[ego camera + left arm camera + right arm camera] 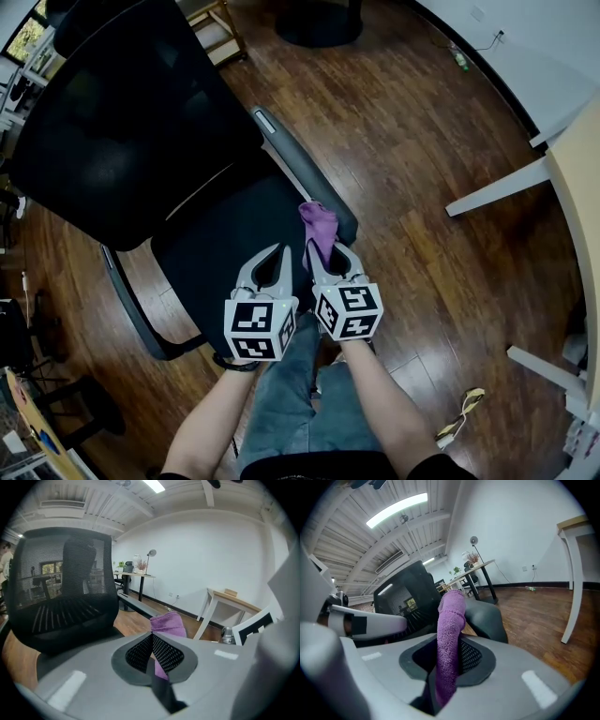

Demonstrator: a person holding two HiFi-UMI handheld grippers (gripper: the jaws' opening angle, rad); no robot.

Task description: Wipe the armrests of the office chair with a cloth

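The black office chair [131,131] stands in front of me, its mesh back at upper left. Its right armrest [292,161] runs along the seat's right side, and its left armrest [128,302] shows at lower left. My right gripper [330,251] is shut on a purple cloth [319,228], which sticks up past the jaws [449,634] above the seat's front right corner, near the right armrest's front end. My left gripper [280,251] hovers beside it over the seat, shut with nothing between its pads [161,651]. The cloth [168,623] shows behind them.
Wooden floor surrounds the chair. White table legs [497,192] and a light desk edge [579,159] stand at the right. A wooden stool [220,33] and a round dark base [319,23] lie beyond the chair. A cable [459,412] lies by my legs [300,394].
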